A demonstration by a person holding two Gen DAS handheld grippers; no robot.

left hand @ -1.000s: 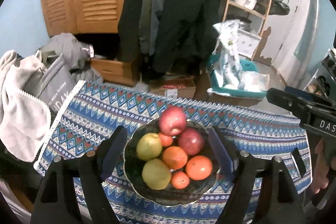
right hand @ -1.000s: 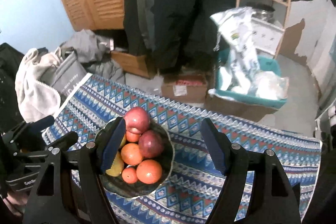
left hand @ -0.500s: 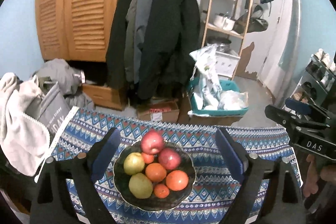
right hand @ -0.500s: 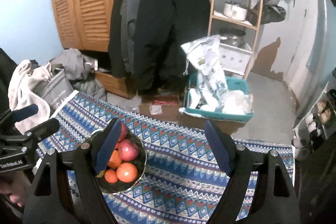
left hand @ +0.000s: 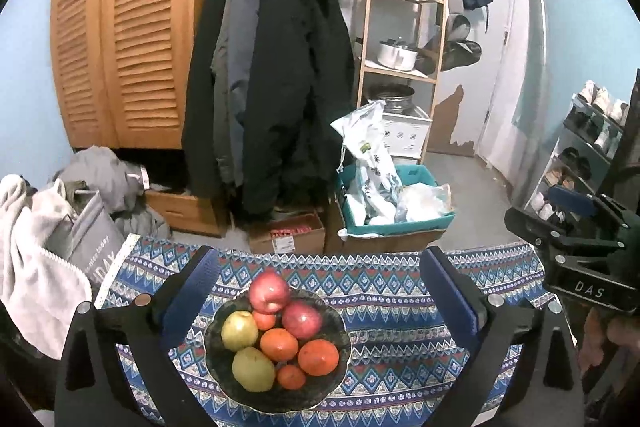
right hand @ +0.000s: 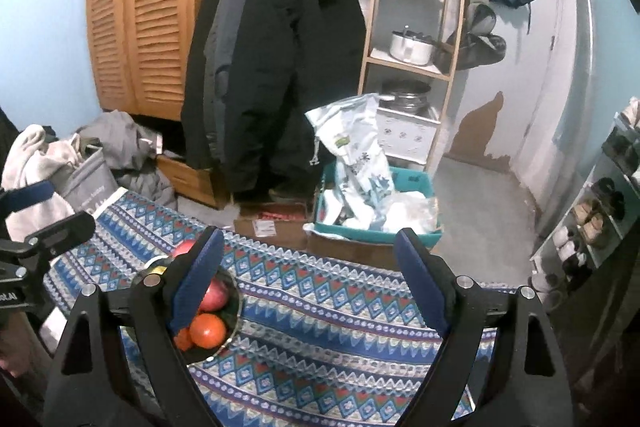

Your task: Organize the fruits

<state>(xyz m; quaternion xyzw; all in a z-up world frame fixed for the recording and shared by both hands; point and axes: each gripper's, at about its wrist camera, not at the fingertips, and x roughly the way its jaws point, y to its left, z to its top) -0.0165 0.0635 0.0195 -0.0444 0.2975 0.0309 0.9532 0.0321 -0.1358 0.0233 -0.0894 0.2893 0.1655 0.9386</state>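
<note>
A dark bowl (left hand: 224,371) on the patterned tablecloth (left hand: 384,299) holds two red apples (left hand: 269,291), two green pears (left hand: 239,330) and several oranges (left hand: 318,357). My left gripper (left hand: 320,291) hovers above and behind the bowl, its jaws opening wide with nothing between them. In the right wrist view the bowl (right hand: 234,311) lies at lower left, partly hidden by the left finger. My right gripper (right hand: 310,275) is over bare cloth to the right of the bowl, its jaws opening and empty. Each gripper shows at the edge of the other's view.
Beyond the table's far edge are a cardboard box (left hand: 286,237), a teal bin with bags (left hand: 394,195), hanging dark coats (left hand: 276,75), a wooden shelf rack (left hand: 404,39) and a louvred wardrobe (left hand: 132,35). Clothes and a grey bag (left hand: 60,227) pile at the left.
Both grippers have risen and pulled back from the bowl while their jaws spread wider. The bowl now looks smaller, and the right gripper has shifted to the right of it.
</note>
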